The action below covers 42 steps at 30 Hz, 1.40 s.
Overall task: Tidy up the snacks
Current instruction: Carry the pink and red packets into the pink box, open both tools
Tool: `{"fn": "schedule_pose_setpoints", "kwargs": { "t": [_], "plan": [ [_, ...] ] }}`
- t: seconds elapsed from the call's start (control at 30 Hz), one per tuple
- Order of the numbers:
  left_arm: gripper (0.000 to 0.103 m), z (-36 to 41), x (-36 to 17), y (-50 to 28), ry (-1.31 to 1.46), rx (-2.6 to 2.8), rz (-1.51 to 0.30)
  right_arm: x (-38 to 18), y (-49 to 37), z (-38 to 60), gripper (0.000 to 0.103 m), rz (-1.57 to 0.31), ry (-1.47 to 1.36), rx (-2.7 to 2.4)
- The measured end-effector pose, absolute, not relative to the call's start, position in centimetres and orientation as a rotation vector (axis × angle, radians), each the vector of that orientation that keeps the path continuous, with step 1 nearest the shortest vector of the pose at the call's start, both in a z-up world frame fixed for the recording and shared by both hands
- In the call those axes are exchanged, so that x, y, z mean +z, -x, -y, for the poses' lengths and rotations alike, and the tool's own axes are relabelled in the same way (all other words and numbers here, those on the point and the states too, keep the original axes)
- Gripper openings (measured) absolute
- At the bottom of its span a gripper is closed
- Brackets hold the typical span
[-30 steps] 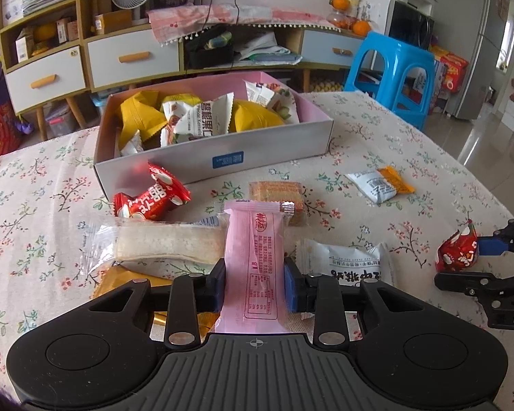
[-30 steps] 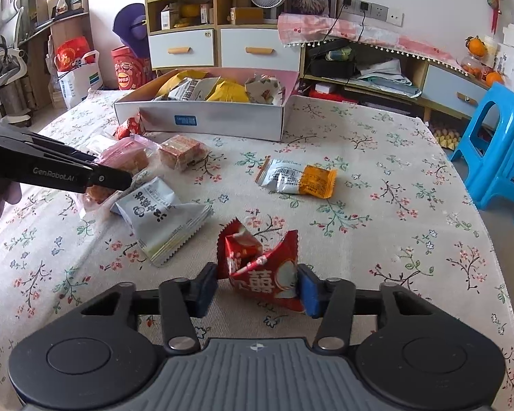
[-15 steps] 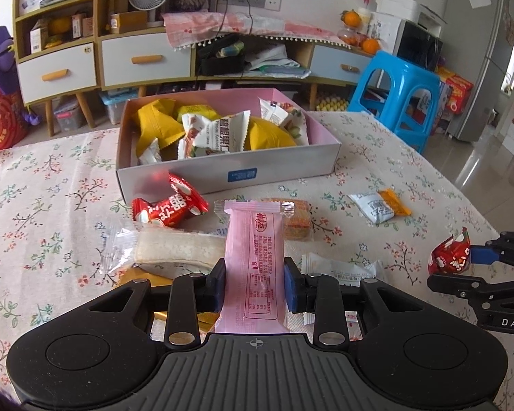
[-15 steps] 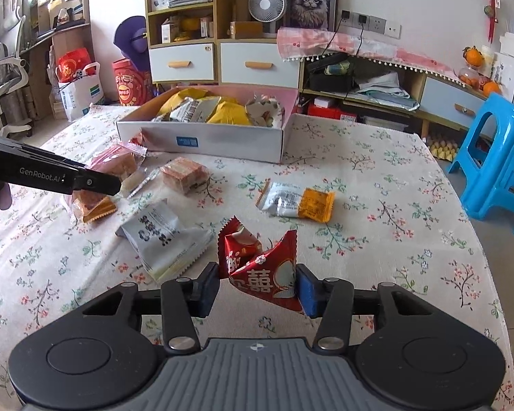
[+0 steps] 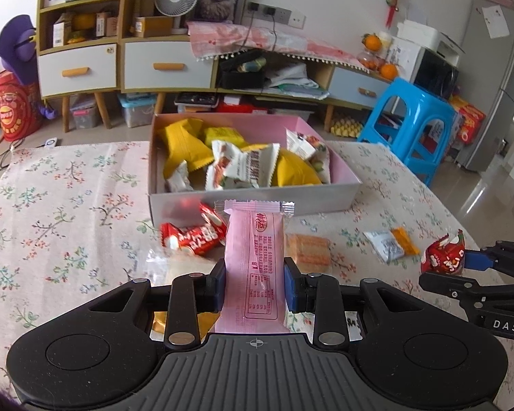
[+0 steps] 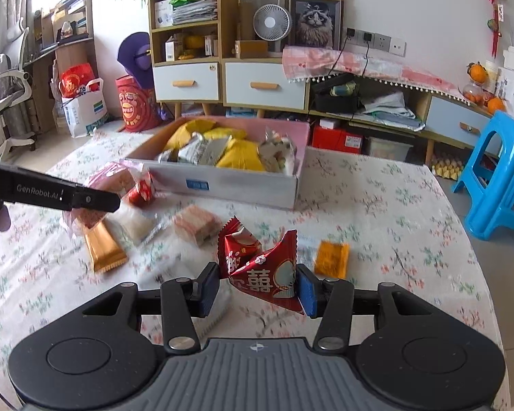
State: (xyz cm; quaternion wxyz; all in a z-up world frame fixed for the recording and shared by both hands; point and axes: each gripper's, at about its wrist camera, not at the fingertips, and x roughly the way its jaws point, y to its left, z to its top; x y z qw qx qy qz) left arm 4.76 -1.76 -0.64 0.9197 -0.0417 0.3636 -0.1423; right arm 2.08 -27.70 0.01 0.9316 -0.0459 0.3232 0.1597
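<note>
Left gripper (image 5: 255,284) jaws clamp a pink snack packet (image 5: 253,260); right gripper (image 6: 258,284) jaws clamp a red candy packet (image 6: 264,267) above the counter (image 6: 377,205).

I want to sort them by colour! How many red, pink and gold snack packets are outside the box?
Red: 2 (held red packet in right gripper; loose red packet by the box)
Pink: 1 (pink packet in left gripper)
Gold: 1 (gold packet, lying loose)
Total: 4
</note>
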Motion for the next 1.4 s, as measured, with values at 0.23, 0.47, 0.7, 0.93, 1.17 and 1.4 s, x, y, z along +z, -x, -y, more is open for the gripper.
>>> {"fn": "schedule_pose_setpoints", "kwargs": {
  "t": [0.23, 0.47, 0.7, 0.93, 1.17, 1.4],
  "plan": [
    [0.029, 0.5, 0.1, -5.9, 0.130, -0.252, -0.748, 0.8, -4.1, 26.2, 0.036, -0.646, 0.100, 0.330],
    [0.029, -0.3, 0.7, -7.5, 0.160, -0.224, -0.724, 2.3, -6.1, 24.7, 0.037, -0.607, 0.089, 0.326],
    [0.029, -0.4, 0.8, -9.7, 0.188, -0.178, -0.700, 3.2, -8.5, 23.8, 0.037, -0.582, 0.076, 0.305],
    [0.029, -0.5, 0.8, -12.1, 0.200, -0.131, -0.672, 2.5, -11.7, 23.8, 0.037, -0.607, 0.043, 0.246],
    [0.029, -0.7, 0.1, -13.8, 0.206, -0.103, -0.655, 1.5, -14.0, 23.0, 0.038, -0.636, 0.028, 0.215],
    [0.030, -0.7, -0.7, -15.0, 0.167, -0.088, -0.629, 0.4, -14.9, 22.4, 0.038, -0.661, 0.043, 0.184]
  ]
}}
